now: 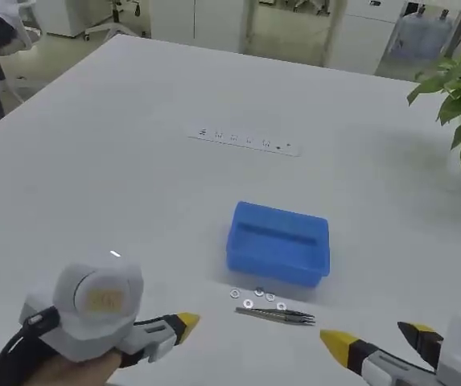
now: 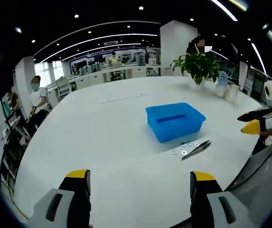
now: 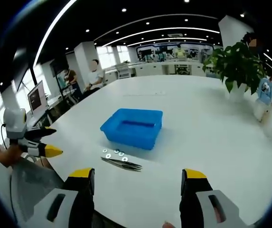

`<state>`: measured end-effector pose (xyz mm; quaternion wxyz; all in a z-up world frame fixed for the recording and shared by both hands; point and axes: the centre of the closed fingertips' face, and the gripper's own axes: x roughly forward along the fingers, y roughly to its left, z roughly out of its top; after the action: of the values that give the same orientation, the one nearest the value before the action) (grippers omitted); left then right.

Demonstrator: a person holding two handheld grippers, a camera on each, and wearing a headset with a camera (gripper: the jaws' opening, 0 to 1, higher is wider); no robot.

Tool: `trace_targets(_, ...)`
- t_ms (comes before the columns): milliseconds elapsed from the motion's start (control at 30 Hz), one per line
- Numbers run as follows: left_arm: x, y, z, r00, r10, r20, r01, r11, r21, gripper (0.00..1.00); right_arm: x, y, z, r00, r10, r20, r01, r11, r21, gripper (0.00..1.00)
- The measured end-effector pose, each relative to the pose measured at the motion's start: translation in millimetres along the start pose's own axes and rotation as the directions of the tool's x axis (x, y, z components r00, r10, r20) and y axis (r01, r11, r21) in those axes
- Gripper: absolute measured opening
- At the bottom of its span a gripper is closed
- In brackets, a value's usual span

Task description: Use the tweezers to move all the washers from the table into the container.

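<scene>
Presently, the small silver metal washers (image 1: pixel 249 304) are seen lying loose in a little cluster on the white table top (image 1: pixel 133 177), just in front of the near wall of the blue rectangular plastic container (image 1: pixel 274 261) and not touching it. About five can be counted. The slim metal tweezers (image 1: pixel 278 315) are laid flat just beside the cluster on its near side, almost against the nearest washer. No washer can be made out inside the container, so the task is judged to be at its very start, with the tweezers not yet picked up. The left gripper (image 2: pixel 140 175) and the right gripper (image 3: pixel 137 173) are held near the table's edge to either side of the work, well apart from the tweezers, each with its yellow-tipped jaws spread wide and nothing between them. For the pick-up to be done well, one gripper should be lowered over the middle of the tweezers with its jaws set across the two thin arms, kept low to the surface and approached from the near side, so that the washers are not swept away. A light squeeze is advised, so that the tips can be opened again. Which end bears the tips cannot be told.
</scene>
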<state>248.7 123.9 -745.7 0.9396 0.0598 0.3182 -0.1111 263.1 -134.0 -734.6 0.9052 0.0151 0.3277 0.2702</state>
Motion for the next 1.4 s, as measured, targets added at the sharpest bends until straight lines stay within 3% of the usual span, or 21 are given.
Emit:
trace_targets(400, 1.4, -2.1, -3.7, 0.9997, -0.005, -0.025, 0.006, 1.0, 0.015, 0.88, -0.1, -0.6, 2.0, 0.9999, 0.005, 0.01, -0.005, 1.0, 0.01, 0.73)
trace_targets(733, 0.6, -4.1, -2.5, 0.9998, -0.011, -0.019, 0.011, 1.0, 0.025, 0.86, -2.4, -2.9, 4.5, 0.9996, -0.003, 0.028, 0.002, 1.0, 0.019, 0.73)
trace_targets(933, 3.4, -17.4, -0.9, 0.9953, -0.093, -0.026, 0.093, 0.996, 0.001, 0.85, -1.6, -2.2, 2.9, 0.9998, -0.008, 0.016, 0.008, 1.0, 0.011, 0.72)
trace_targets(1067, 5.0, -21.6, 3.2, 0.9929, -0.114, -0.032, 0.115, 0.993, 0.019, 0.8, -1.3, -2.6, 2.0, 0.9999, -0.011, 0.01, 0.011, 1.0, 0.01, 0.72)
trace_targets(1267, 10.8, -32.1, 11.3, 0.983, -0.177, -0.048, 0.18, 0.981, 0.071, 0.71, -1.3, -1.5, 2.1, 0.9998, -0.016, 0.008, 0.016, 1.0, -0.006, 0.72)
trace_targets(1367, 17.9, -40.8, 13.2, 0.9701, -0.231, -0.073, 0.238, 0.966, 0.102, 0.56, -0.6, 0.5, 1.5, 0.9999, -0.015, 0.001, 0.015, 1.0, -0.022, 0.7)
trace_targets(1400, 20.9, -47.0, 12.6, 0.9589, -0.268, -0.094, 0.278, 0.954, 0.116, 0.53, -0.3, 1.0, 0.8, 0.9998, -0.018, -0.003, 0.018, 0.999, -0.029, 0.7)
